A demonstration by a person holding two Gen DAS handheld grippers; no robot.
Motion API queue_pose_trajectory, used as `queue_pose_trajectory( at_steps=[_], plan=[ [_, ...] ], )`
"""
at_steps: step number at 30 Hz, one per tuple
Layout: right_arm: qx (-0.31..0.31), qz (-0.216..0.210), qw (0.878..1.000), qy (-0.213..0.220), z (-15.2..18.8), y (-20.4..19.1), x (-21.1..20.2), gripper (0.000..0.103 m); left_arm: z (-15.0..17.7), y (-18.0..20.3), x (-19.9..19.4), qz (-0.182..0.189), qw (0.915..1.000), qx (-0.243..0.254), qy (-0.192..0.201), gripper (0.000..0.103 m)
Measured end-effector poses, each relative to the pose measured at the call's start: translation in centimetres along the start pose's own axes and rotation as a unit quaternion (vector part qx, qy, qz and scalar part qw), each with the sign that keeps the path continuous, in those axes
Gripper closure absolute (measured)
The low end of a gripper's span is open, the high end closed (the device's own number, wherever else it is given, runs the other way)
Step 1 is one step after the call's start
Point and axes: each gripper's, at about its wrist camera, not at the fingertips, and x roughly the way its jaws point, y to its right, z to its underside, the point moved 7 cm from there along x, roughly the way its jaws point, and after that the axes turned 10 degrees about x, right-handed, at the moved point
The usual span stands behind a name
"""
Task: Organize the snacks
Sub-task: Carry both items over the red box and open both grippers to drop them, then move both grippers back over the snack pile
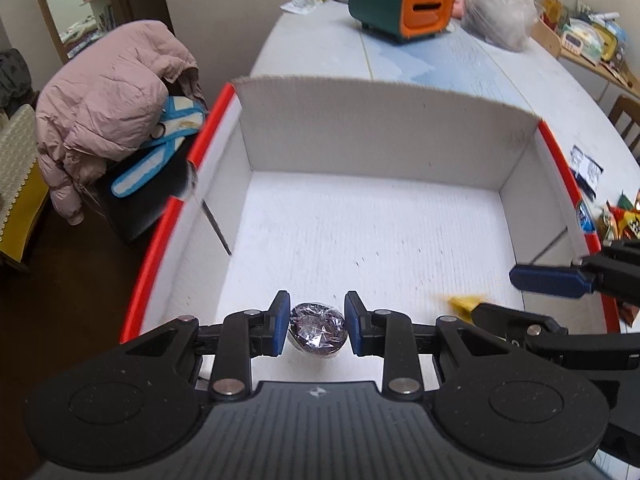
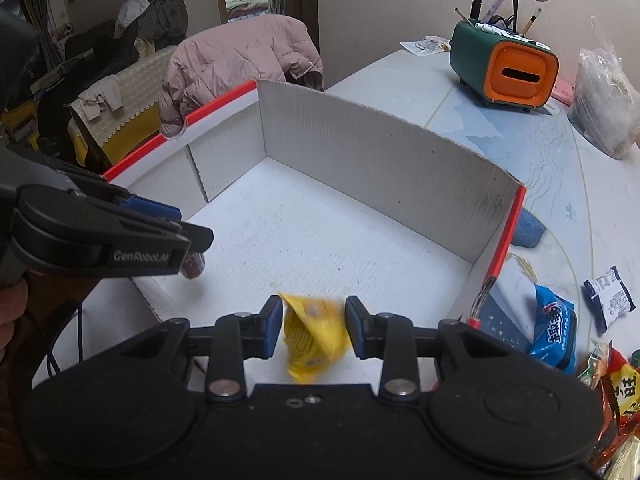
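Note:
A white cardboard box (image 1: 360,136) with red rims stands on the table; it also shows in the right wrist view (image 2: 360,152). My left gripper (image 1: 318,322) is open over the box's near floor, with a round foil-wrapped snack (image 1: 318,330) between its fingers, apart from both pads. My right gripper (image 2: 312,326) is open over the box's near right corner, and a yellow snack packet (image 2: 314,336), blurred, sits between its fingers. The yellow packet's tip (image 1: 466,302) and the right gripper's blue finger (image 1: 548,278) show in the left wrist view.
Loose snack packets lie on the table right of the box: a blue one (image 2: 554,330), a dark-and-white one (image 2: 610,294), and red-orange ones (image 2: 616,392). A green-orange holder (image 2: 504,70) and a plastic bag (image 2: 604,92) stand behind. A chair with a pink jacket (image 1: 112,96) is at left.

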Motion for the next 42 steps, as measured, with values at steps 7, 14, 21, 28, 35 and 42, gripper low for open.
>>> queue_pose_trajectory(
  at_steps=[7,14,21,28,35,42],
  plan=[
    [0.01,-0.002,1.0,0.002,0.3,0.1,-0.4,0.065,0.4,0.5,-0.4,0.007,0.9999,0.006,0.009,0.074],
    [0.03,-0.011,0.999,0.017,0.2,0.7,-1.8,0.06,0.4,0.4,-1.8,0.008,0.9995,0.006,0.029,0.066],
    [0.048,-0.025,0.998,0.039,0.1,1.3,-4.1,0.057,0.3,0.1,-4.2,0.009,0.9983,-0.001,0.058,0.054],
    [0.065,-0.035,0.995,0.072,0.0,1.8,-7.1,0.035,0.1,1.5,-7.3,0.011,0.9953,0.015,0.095,0.053],
    [0.077,-0.048,0.991,0.1,0.2,2.7,-10.1,0.027,-0.3,4.1,-10.0,0.026,0.9912,0.028,0.127,0.05],
    [0.091,-0.029,0.988,0.123,1.5,5.5,-13.1,0.018,-1.0,8.1,-11.7,0.044,0.9857,0.053,0.154,0.04]
  ],
)
